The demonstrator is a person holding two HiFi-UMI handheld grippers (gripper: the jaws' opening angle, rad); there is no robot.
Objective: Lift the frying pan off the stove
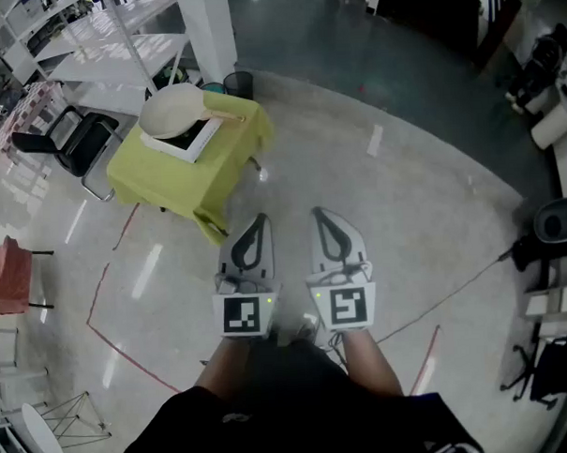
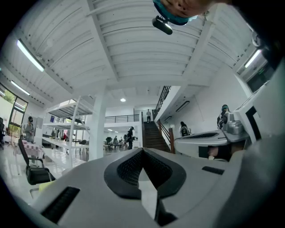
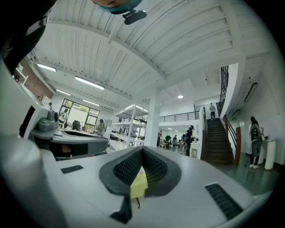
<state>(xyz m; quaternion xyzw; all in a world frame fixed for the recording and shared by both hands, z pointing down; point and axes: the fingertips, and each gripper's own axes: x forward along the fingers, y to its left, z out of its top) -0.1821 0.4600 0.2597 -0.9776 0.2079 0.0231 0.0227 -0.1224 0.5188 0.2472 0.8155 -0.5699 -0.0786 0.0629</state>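
Head view shows the pan (image 1: 171,111) on the stove (image 1: 194,145) atop a yellow table (image 1: 150,175), well ahead of both grippers. Left gripper (image 1: 258,222) and right gripper (image 1: 321,216) are closed, empty and held level. The approach seems not yet begun, so the next move calls for walking up and opening a claw to grip the pan.

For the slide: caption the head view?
Head view: left hand-held gripper and right hand-held gripper shut, short of yellow table bearing frying pan.

Bench (image 1: 155,179): yellow-green cloth. Stove (image 1: 194,145): white frame, dark top. Frying pan (image 1: 173,111): cream. Left claw (image 1: 259,219) and right claw (image 1: 319,213): pale grey shells, black textured pads (image 2: 127,169), black-and-white square markers on the cubes (image 1: 242,314). Floor (image 1: 404,197): glossy grey, red line (image 1: 110,336).
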